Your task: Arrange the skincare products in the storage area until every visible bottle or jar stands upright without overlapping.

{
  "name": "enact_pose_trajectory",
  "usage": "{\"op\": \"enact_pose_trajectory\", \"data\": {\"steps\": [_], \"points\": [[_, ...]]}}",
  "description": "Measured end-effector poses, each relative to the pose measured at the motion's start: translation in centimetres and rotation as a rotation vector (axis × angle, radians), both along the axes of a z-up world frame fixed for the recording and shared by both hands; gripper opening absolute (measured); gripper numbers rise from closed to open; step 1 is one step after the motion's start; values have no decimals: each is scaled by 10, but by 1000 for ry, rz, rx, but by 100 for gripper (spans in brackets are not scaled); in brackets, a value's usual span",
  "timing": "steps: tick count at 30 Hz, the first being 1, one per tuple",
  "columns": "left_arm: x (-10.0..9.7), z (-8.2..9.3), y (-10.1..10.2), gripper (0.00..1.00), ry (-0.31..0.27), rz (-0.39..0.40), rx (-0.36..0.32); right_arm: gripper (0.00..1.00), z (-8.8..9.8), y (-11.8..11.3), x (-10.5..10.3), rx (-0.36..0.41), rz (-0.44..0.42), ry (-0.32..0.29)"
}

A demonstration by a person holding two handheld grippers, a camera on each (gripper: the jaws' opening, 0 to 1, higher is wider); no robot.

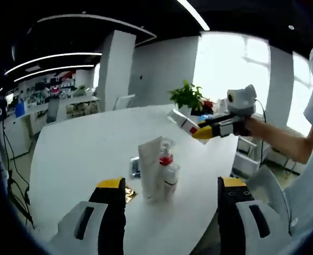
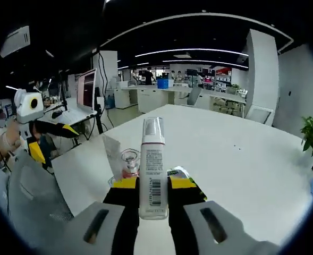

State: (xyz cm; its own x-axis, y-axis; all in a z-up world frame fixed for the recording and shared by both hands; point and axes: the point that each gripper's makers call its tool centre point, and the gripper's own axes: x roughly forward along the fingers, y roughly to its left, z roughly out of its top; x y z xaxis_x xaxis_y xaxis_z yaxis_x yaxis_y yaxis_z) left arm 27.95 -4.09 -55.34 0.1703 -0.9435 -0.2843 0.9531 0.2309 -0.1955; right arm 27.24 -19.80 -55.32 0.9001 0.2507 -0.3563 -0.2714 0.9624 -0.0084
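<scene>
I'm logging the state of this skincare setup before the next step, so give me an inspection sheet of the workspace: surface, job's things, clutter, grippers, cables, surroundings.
Surface: white round table, mostly bare.
Job's things: white bottle with clear cap held over the table; red-collared pump bottle and a tall white carton stand close together near the table's edge.
Clutter: small gold-patterned packet and a small flat item lie beside the carton.
Grippers: left gripper open, holding nothing, aimed at the cluster; right gripper shut on the white bottle.
Cables: dark cables hang by a monitor stand.
Surroundings: open office with potted plant, white pillar, desks, bright windows.
</scene>
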Motion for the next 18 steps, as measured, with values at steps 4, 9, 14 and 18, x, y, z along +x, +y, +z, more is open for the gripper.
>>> {"op": "enact_pose_trajectory", "data": {"steps": [4,9,14,18], "points": [[-6,21,-10,61,35,-20,-125,19,13,22,1,41,53,-37],[-10,29,-17,56,56,-39,-186,19,14,47,3,27,125,-59],[-12,34,-20,48,106,-34,-241,19,17,77,1,76,205,-82],[-8,34,-23,49,124,-4,-265,19,17,97,-3,131,262,-75]]}}
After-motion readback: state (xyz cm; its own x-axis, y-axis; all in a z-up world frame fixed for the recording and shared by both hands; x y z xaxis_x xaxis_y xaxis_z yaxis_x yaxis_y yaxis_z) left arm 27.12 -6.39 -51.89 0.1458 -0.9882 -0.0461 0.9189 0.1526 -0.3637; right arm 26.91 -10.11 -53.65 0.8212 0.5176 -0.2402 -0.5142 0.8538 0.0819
